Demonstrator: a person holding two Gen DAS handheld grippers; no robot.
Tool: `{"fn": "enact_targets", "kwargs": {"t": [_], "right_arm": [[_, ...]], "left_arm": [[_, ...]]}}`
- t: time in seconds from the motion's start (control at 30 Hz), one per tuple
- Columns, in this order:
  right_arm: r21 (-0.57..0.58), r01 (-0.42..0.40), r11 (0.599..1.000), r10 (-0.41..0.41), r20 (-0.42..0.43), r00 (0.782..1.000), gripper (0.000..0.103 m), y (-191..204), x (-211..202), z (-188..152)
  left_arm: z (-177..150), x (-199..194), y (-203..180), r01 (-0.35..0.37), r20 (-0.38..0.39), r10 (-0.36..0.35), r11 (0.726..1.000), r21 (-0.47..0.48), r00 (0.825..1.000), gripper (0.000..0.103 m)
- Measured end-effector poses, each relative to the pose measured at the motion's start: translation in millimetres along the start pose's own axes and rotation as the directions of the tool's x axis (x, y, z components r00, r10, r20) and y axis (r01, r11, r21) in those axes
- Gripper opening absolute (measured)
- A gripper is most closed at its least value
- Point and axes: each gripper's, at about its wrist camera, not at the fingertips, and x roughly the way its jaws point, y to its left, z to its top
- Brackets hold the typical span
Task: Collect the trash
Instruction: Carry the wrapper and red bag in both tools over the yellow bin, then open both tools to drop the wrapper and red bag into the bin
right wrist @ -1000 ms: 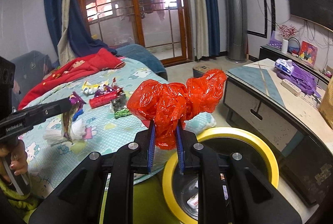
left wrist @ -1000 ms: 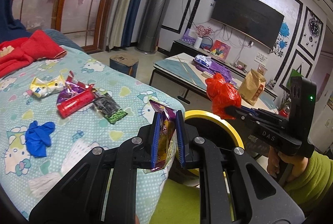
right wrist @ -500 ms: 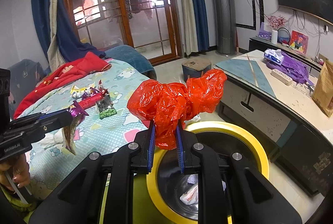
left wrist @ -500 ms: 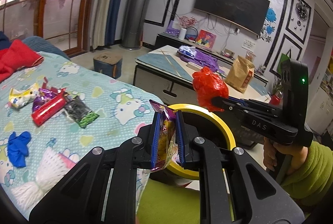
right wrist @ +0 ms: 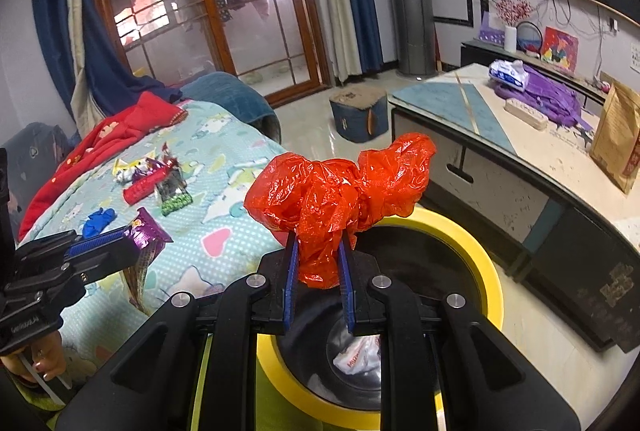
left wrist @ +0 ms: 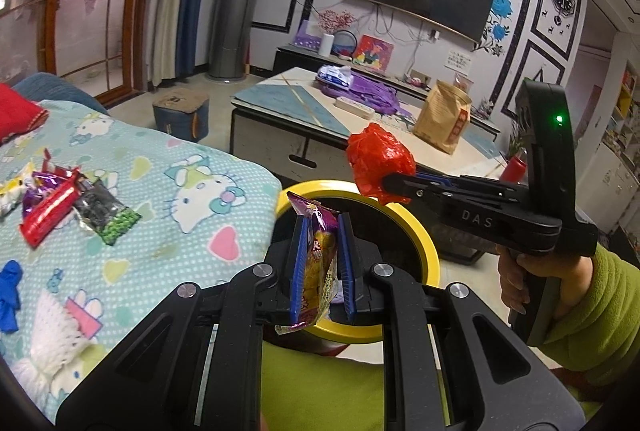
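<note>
My left gripper (left wrist: 322, 227) is shut on a purple and yellow snack wrapper (left wrist: 318, 259), held just over the near rim of the yellow-rimmed trash bin (left wrist: 428, 243). My right gripper (right wrist: 318, 249) is shut on a crumpled red plastic bag (right wrist: 340, 191) above the same bin (right wrist: 476, 259), whose dark inside holds a white wrapper (right wrist: 356, 355). In the left wrist view the red bag (left wrist: 378, 163) hangs at the bin's far rim. More trash lies on the bed: a red packet (left wrist: 50, 209), a green and black packet (left wrist: 106, 215) and a blue glove (left wrist: 8, 295).
The bed with its light blue cartoon cover (left wrist: 192, 231) runs along the left, with a red blanket (right wrist: 116, 135) at its far end. A low table (right wrist: 520, 155) with a brown paper bag (left wrist: 440, 121) stands right of the bin. A small stool (right wrist: 358, 113) sits on the floor.
Both grippers have moved away from the bed and over the bin, still holding the wrapper and the red bag. The bin's opening now fills more of both views.
</note>
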Motion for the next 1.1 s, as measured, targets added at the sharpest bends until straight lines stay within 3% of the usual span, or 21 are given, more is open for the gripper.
{"fn": "enact_targets", "kwargs": {"t": [0.5, 0.87, 1.1], "right_arm": [[0.108, -0.011, 0.994, 0.019, -0.067, 0.998, 0.02, -29, 13, -3], [0.181, -0.024, 0.983, 0.037, -0.071, 0.997, 0.022, -45, 15, -2], [0.195, -0.016, 0.981, 0.029, -0.064, 0.998, 0.035, -48, 15, -1]], "left_arm": [[-15, 45, -23, 0.075, -0.079, -0.071, 0.996, 0.043, 0.994, 0.01], [-20, 85, -27, 0.082, -0.142, -0.072, 0.994, 0.07, 0.987, 0.01], [-17, 95, -24, 0.068, -0.148, -0.056, 0.995, 0.075, 0.987, 0.011]]}}
